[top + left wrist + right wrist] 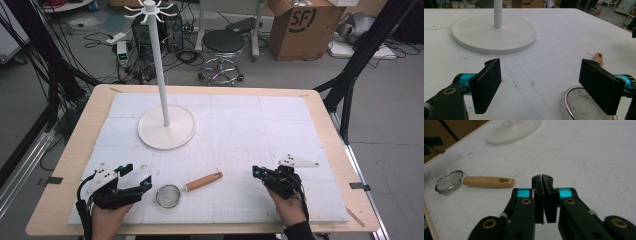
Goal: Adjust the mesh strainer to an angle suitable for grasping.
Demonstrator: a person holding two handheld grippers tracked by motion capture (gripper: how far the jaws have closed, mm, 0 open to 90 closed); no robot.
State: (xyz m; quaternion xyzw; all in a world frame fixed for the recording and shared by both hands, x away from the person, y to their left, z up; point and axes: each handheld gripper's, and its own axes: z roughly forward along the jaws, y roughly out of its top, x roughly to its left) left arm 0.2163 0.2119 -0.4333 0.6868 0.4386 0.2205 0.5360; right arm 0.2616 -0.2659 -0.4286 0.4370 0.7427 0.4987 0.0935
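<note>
From the high view, your left gripper (136, 176) sits at the near left of the white mat (280, 125), jaws spread wide with nothing between them. Just to its right lies the strainer (168, 195), its round mesh bowl close to the jaw tips, not touching as far as you can tell, and its wooden handle (204, 181) pointing away to the right and slightly up the table. Your right gripper (259, 173) rests at the near right, well apart from the strainer, jaws pressed together and empty. A grey three-cornered plate (298, 161) lies on the mat just beyond it. The white stand (166, 127) rises from its round base toward the far left of the mat.

In the left gripper view, your two black pads (486, 85) stand far apart over bare mat. The strainer's metal rim (567, 101) shows at the lower right, partly behind the right-hand pad, with the end of the wooden handle peeking above that pad. The stand's base (494, 35) lies ahead.

In the right gripper view, your jaws meet with nothing in them. The strainer (449, 181) lies off to the left, handle toward you, and the stand's base sits at the top
</note>
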